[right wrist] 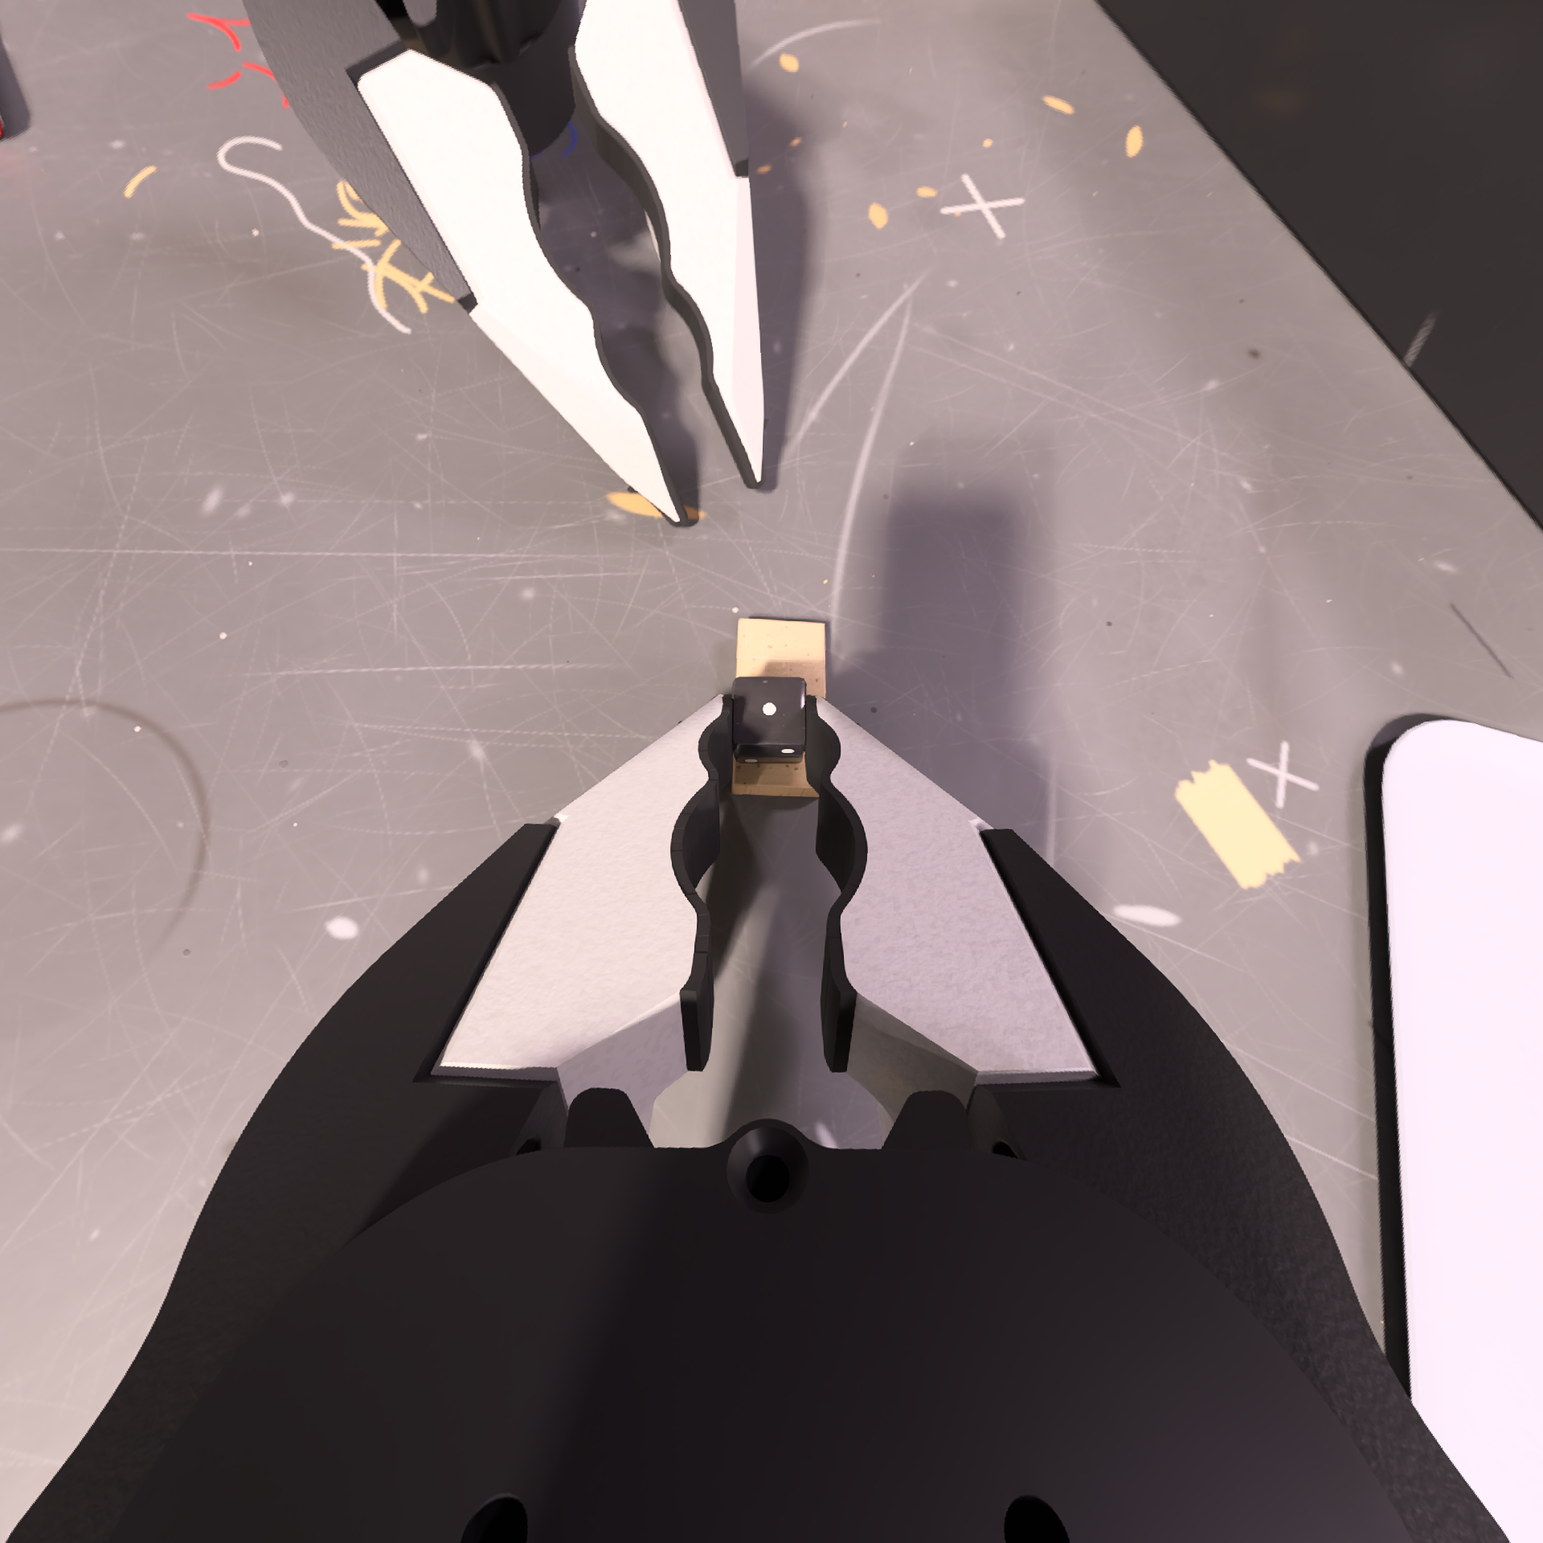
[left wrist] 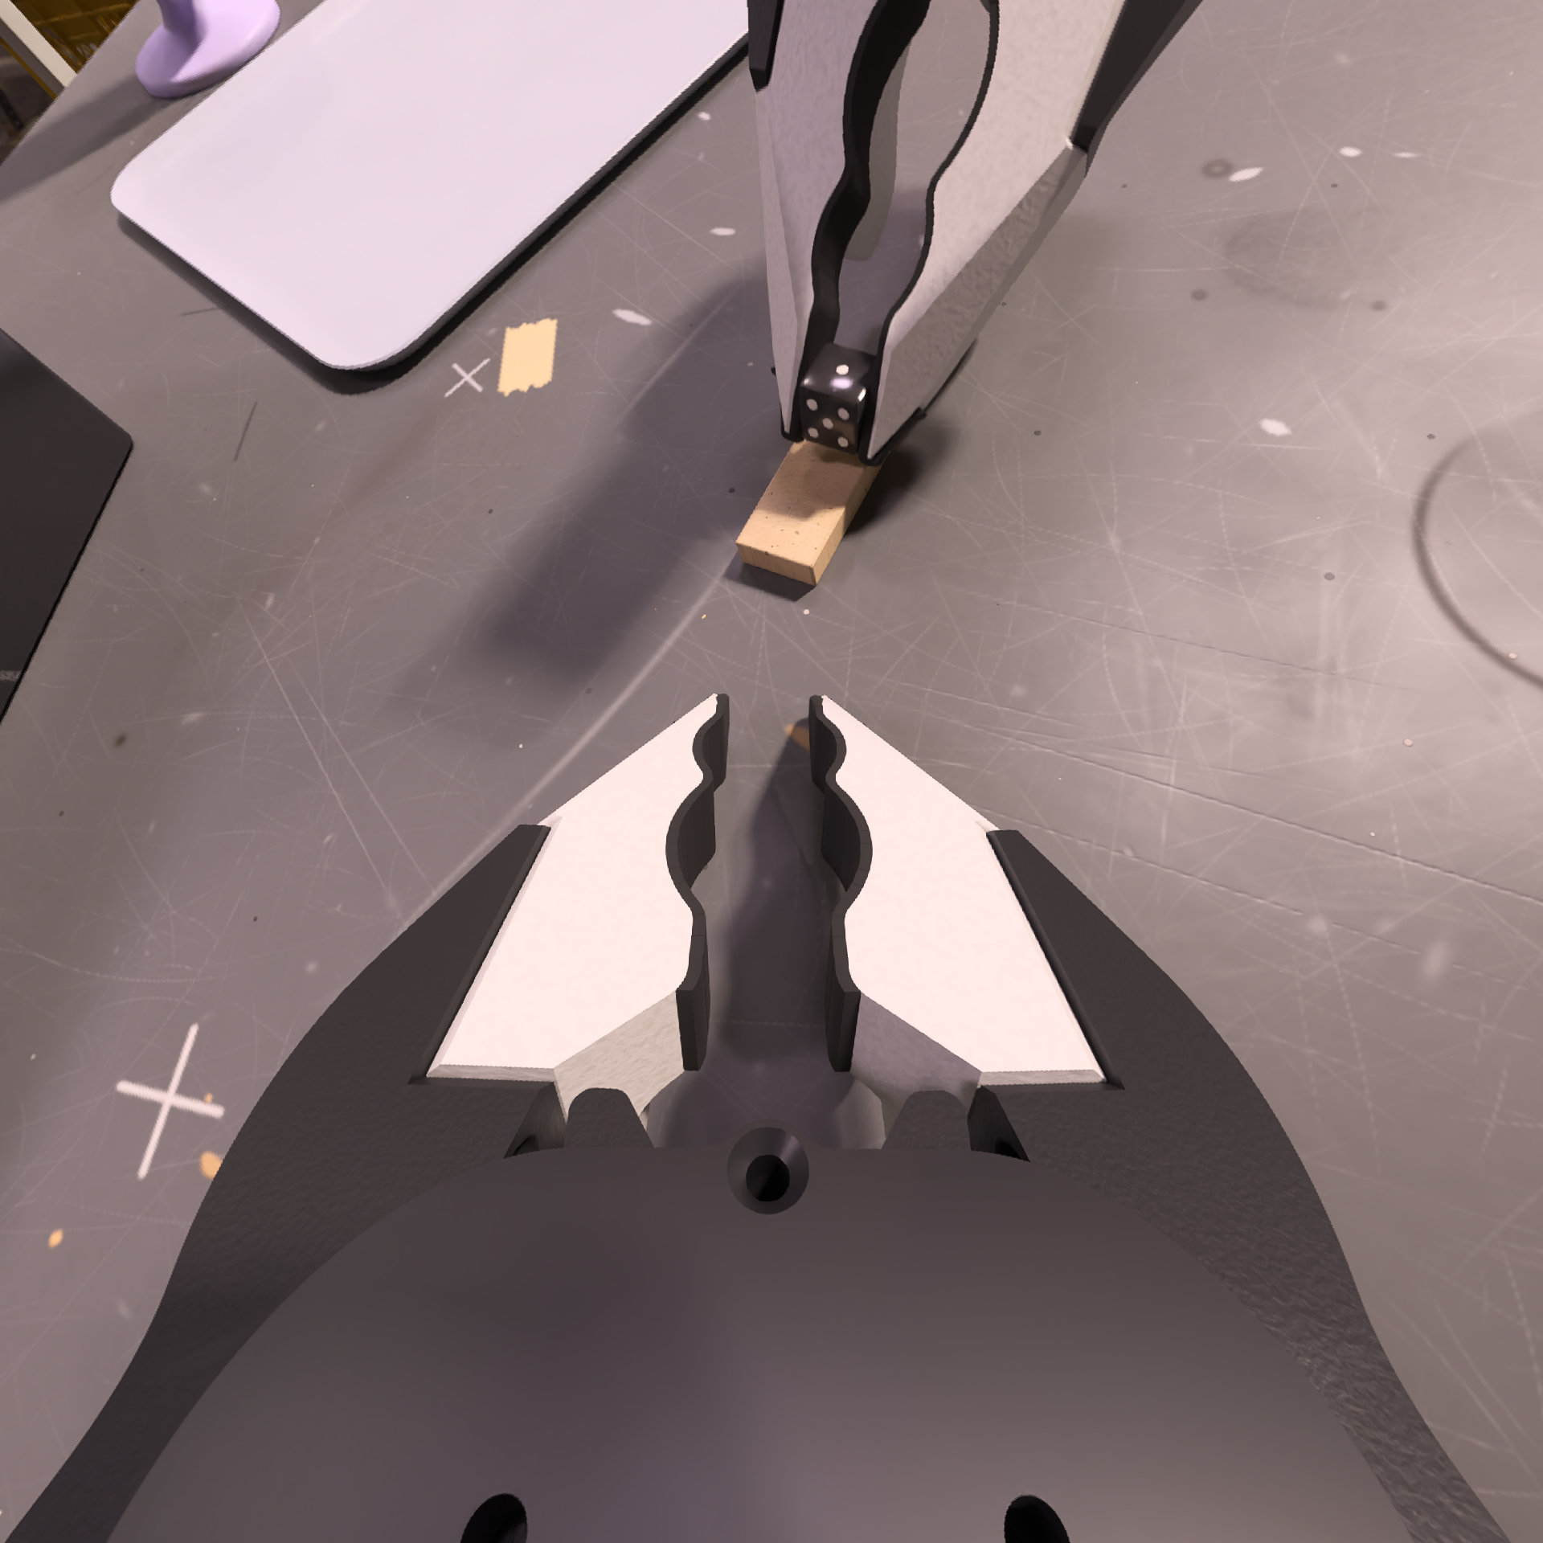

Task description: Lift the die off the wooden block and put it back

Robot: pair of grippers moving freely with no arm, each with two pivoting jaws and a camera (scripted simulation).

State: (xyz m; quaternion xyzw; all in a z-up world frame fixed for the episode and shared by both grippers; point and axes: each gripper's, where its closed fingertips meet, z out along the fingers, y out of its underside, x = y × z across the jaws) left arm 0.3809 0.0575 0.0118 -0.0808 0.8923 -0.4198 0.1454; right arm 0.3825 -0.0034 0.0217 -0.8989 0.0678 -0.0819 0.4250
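Observation:
A black die (left wrist: 835, 397) with white pips is held between the fingers of my right gripper (left wrist: 831, 447), which comes down from above. The die is at the far end of a small wooden block (left wrist: 793, 518) lying on the grey table. I cannot tell whether it touches the block or hangs just above it. In the right wrist view the right gripper (right wrist: 768, 710) is shut on the die (right wrist: 768, 714), with the block (right wrist: 781, 639) showing beyond and below it. My left gripper (left wrist: 768, 710) is slightly open and empty, low over the table, short of the block's near end. It also shows in the right wrist view (right wrist: 722, 497).
A pale lavender mat (left wrist: 401, 167) lies at the far left, also seen in the right wrist view (right wrist: 1469, 1002). A lavender object (left wrist: 200, 42) stands on its corner. A black panel (left wrist: 42, 501) lies at the left edge. A strip of tan tape (left wrist: 526, 357) is stuck on the table.

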